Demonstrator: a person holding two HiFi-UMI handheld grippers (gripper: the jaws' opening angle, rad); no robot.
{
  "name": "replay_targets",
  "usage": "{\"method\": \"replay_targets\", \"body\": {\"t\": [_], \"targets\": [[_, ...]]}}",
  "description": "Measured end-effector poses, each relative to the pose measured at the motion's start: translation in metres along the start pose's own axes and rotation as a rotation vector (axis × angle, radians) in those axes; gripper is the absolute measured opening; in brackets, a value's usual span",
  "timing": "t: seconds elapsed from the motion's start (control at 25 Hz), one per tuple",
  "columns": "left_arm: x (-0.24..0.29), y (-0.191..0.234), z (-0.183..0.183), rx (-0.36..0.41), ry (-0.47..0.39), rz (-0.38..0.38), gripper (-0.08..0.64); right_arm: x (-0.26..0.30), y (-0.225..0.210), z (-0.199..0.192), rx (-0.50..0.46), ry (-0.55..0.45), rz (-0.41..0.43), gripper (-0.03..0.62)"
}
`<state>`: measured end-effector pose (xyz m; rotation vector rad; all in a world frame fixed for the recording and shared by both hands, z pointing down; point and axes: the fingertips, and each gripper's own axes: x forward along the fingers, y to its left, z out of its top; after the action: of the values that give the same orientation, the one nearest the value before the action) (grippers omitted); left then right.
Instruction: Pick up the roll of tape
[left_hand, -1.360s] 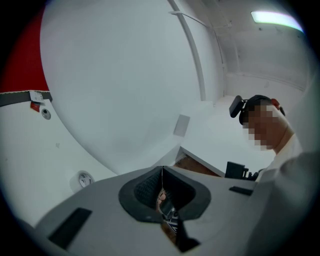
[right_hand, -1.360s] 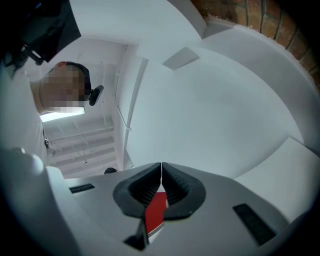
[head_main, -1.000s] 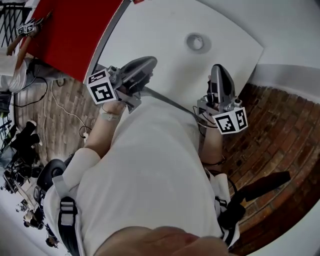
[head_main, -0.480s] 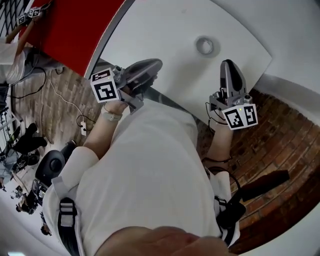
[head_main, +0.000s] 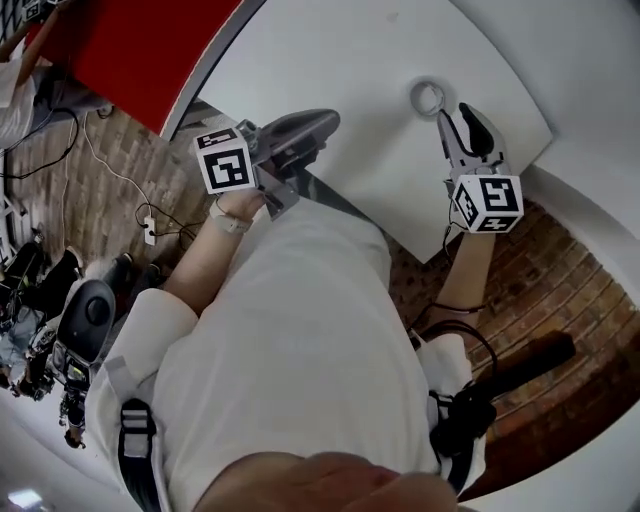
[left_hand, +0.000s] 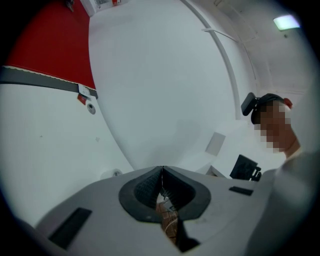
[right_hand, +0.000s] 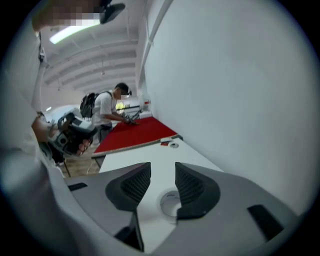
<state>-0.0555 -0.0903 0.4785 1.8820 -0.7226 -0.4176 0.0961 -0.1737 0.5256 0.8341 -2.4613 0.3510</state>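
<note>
Now, in the head view, the small, pale, ring-shaped roll of tape (head_main: 428, 97) lies flat on the white worktop (head_main: 340, 60) at about 1 o'clock, near the worktop's corner. Your right tool (head_main: 458, 120) points down at it, with the roll just beside the tips at their 11 o'clock. In the right gripper view that tool (right_hand: 162, 172) has its jaws apart and opening. The roll (right_hand: 170, 201) shows low in the gap, partly behind the jaw on the 3 o'clock side. Neither pad presses on it, and it rests on the worktop. Your left tool (head_main: 325, 122) sits at about 12 o'clock in the head view, over the worktop's near edge and well apart from the roll. In the left gripper view its jaws (left_hand: 162, 172) are together with nothing between them. A red cover (head_main: 140, 50) lies at about 10 o'clock, past the worktop's far left edge. Brick-patterned floor (head_main: 560, 260) shows at 3 o'clock. In the right gripper view, another person wearing a dark backpack (right_hand: 107, 112) stands at the red surface, at about 10 o'clock.
</note>
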Motion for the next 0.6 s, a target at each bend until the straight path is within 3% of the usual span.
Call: {"method": "replay_targets", "body": {"t": [0.12, 0.24, 0.36, 0.6], "targets": [[0.002, 0.011, -0.004, -0.021, -0.004, 0.042, 0.008, 0.02, 0.005, -0.034, -0.142, 0.217, 0.028, 0.138], [-0.001, -0.004, -0.012, -0.057, -0.009, 0.053, 0.009, 0.01, 0.018, -0.055, -0.251, 0.406, 0.05, 0.168], [-0.009, -0.013, -0.004, -0.087, -0.026, 0.051, 0.008, 0.014, 0.028, -0.061, -0.307, 0.514, 0.08, 0.203], [-0.02, 0.002, -0.007, -0.133, -0.052, 0.058, 0.008, 0.033, 0.023, -0.093, -0.38, 0.662, 0.09, 0.209]]}}
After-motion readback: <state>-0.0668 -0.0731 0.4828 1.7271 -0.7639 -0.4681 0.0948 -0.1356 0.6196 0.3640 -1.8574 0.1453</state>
